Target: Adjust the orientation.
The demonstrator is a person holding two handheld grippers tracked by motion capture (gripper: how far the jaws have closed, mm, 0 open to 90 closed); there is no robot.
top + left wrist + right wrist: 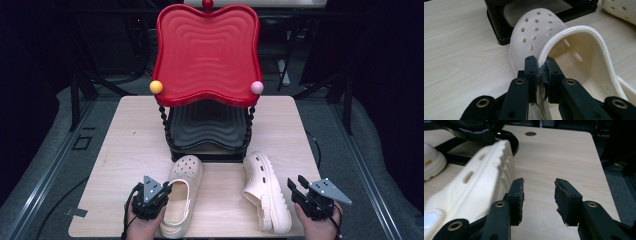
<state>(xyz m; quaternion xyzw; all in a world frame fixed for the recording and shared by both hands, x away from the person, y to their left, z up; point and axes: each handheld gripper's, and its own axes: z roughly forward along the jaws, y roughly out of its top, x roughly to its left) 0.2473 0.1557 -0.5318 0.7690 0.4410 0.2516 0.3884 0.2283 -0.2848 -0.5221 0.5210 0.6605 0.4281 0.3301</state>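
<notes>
Left clog [541, 32] rim pinched by left tool [540, 65]; right tool [539, 188] released beside right clog [479, 185]; rack [207, 55] shelves bare.

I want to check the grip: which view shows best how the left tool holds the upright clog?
The left gripper view: the left tool pinches the clog by its side wall, pads on both faces. The high view shows the tool at the clog's rim, contact hidden. The right gripper view shows its toe.

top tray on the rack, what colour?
Red top tray, clearest in the high view.

Upright cream clog [181, 192], tipped clog [266, 192]
</notes>
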